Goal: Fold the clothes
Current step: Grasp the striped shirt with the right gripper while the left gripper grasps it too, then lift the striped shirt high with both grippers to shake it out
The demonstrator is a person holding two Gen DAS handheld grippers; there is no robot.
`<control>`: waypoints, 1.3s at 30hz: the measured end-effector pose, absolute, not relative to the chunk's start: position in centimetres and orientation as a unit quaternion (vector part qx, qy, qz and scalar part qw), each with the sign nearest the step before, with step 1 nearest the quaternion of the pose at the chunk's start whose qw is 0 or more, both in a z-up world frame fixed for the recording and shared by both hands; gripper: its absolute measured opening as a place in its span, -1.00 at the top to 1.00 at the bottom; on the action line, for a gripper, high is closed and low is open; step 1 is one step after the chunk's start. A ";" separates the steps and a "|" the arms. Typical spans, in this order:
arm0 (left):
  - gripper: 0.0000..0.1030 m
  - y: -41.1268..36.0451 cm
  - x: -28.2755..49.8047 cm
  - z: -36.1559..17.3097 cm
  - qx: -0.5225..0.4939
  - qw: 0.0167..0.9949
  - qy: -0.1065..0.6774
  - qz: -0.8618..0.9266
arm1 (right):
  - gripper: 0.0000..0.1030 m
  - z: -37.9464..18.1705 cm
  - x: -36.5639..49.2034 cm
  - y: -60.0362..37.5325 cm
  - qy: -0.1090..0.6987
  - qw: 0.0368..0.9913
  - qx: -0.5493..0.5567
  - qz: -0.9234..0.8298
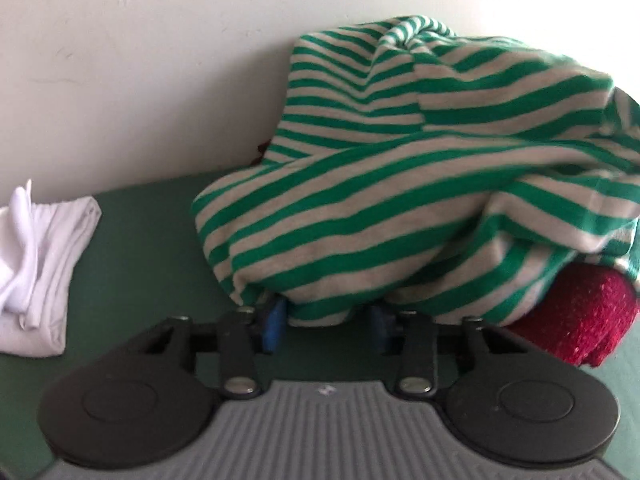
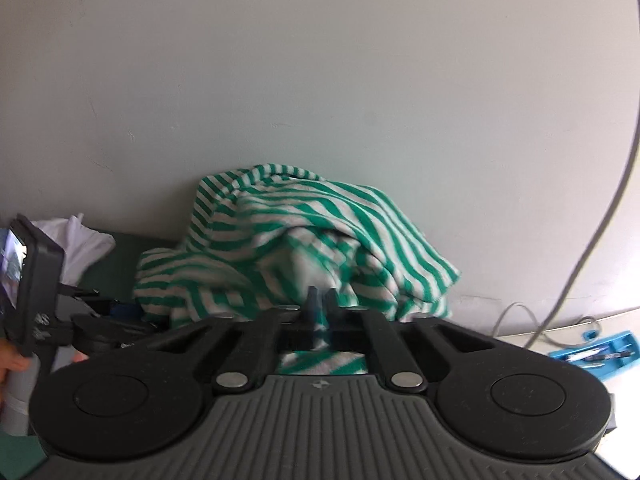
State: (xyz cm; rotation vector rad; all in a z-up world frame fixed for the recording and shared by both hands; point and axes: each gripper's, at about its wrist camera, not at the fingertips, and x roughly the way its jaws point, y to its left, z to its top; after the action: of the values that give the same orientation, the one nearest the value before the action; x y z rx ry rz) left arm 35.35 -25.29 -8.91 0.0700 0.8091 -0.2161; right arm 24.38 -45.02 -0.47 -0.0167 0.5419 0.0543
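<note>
A green-and-grey striped garment (image 1: 400,184) lies bunched in a tall heap on the green table (image 1: 140,248), against the wall. My left gripper (image 1: 326,320) is open at the heap's near edge, and a fold of striped cloth hangs loosely between its blue fingers (image 1: 274,320). In the right wrist view the same striped garment (image 2: 304,248) rises in front of my right gripper (image 2: 321,300). Its fingers are pressed together on a fold of that cloth, and more of it shows under the jaws.
A folded white cloth (image 1: 40,272) lies at the table's left. A red knitted item (image 1: 580,320) sticks out from under the heap's right side. The left tool's screen (image 2: 36,280) and a hand (image 2: 8,364) are at left. A blue pen tray (image 2: 600,354) and cables (image 2: 592,240) are at right.
</note>
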 end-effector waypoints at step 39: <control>-0.53 -25.3 15.7 -5.7 0.092 0.960 0.234 -0.121 | 0.78 15.5 9.3 -40.2 0.098 0.943 0.201 0.248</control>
State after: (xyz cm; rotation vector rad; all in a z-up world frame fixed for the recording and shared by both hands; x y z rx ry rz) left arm 15.73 -25.35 -5.65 0.1863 0.4747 -0.2452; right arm 9.28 -40.21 15.49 0.4089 0.2005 0.5051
